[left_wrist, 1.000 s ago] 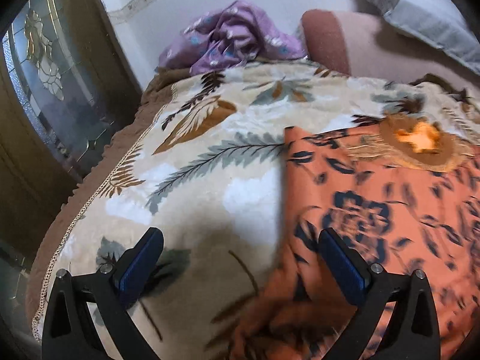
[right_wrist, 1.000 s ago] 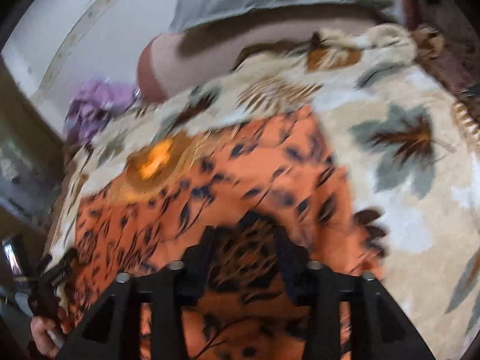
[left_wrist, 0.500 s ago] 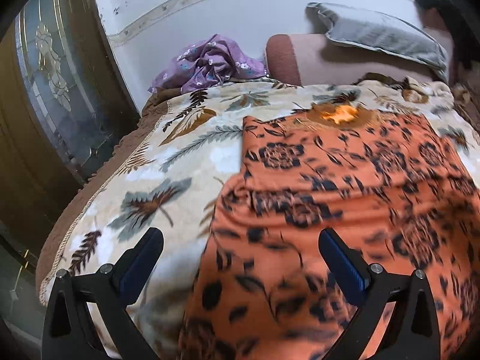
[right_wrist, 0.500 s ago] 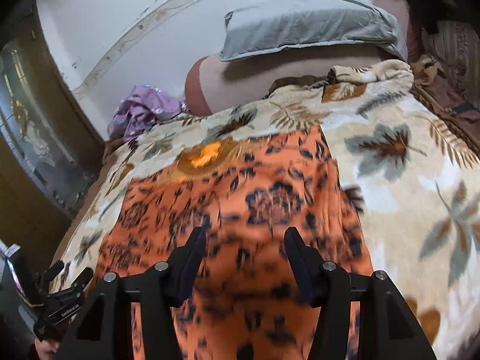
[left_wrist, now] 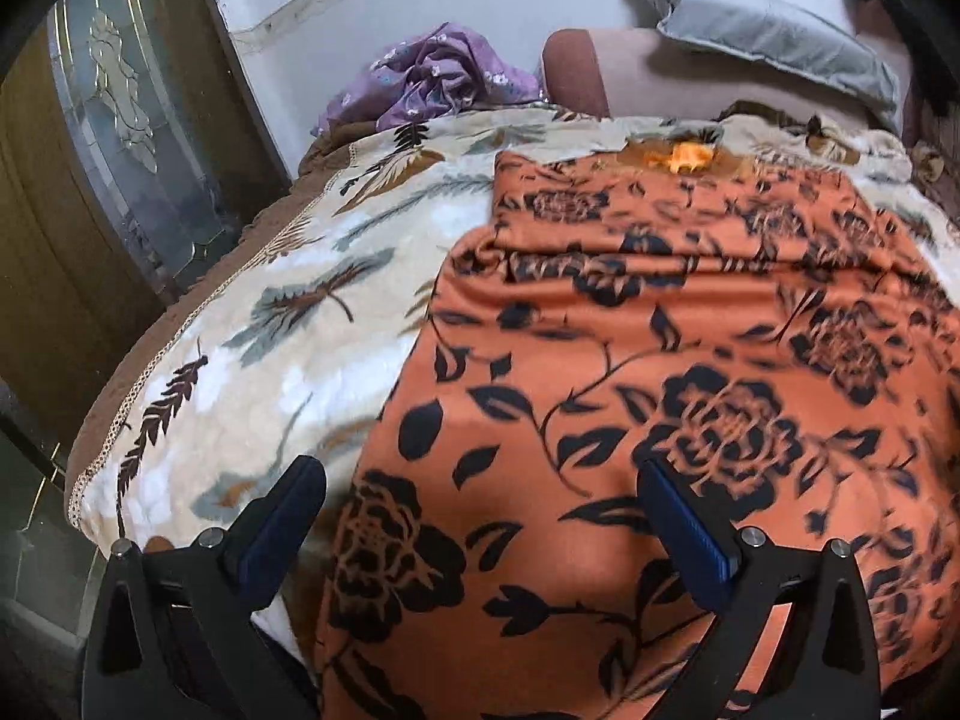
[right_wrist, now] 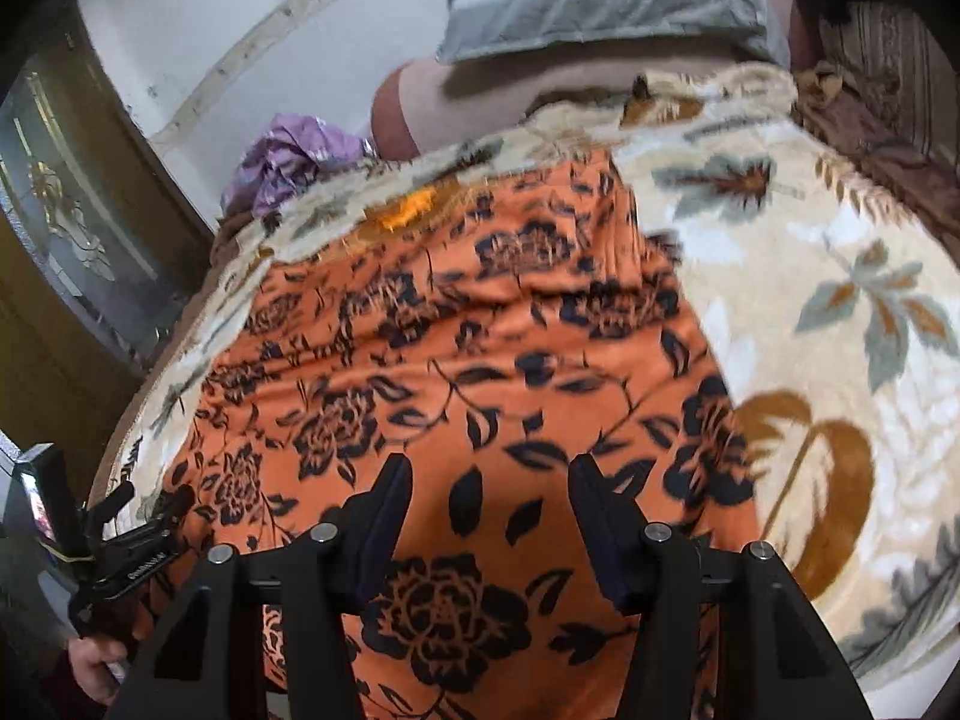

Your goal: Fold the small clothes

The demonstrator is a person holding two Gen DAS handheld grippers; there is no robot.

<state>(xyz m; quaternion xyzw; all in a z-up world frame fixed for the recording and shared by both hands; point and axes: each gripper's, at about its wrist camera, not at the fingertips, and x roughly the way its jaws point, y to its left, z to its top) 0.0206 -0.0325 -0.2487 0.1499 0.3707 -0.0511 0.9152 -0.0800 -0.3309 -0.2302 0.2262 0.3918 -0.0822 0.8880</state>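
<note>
An orange garment with black flowers (left_wrist: 660,360) (right_wrist: 480,360) lies spread on the leaf-patterned blanket (left_wrist: 270,348) (right_wrist: 810,330), with a fold ridge across its far part. My left gripper (left_wrist: 480,480) hangs wide open over the garment's near left edge, and that edge runs between its fingers without being pinched. My right gripper (right_wrist: 492,471) stands about half open over the garment's near part, its pads apart from the cloth. The left gripper also shows at the lower left of the right wrist view, held by a hand (right_wrist: 90,672).
A crumpled purple cloth (left_wrist: 432,78) (right_wrist: 288,162) sits at the bed's far left corner. A grey pillow (left_wrist: 762,36) (right_wrist: 600,12) rests on a brown bolster (left_wrist: 630,78) at the head. A glazed door (left_wrist: 120,120) stands left of the bed edge.
Both grippers have drawn back toward the near edge of the bed, so more of the garment shows. Their jaws have kept the same openings.
</note>
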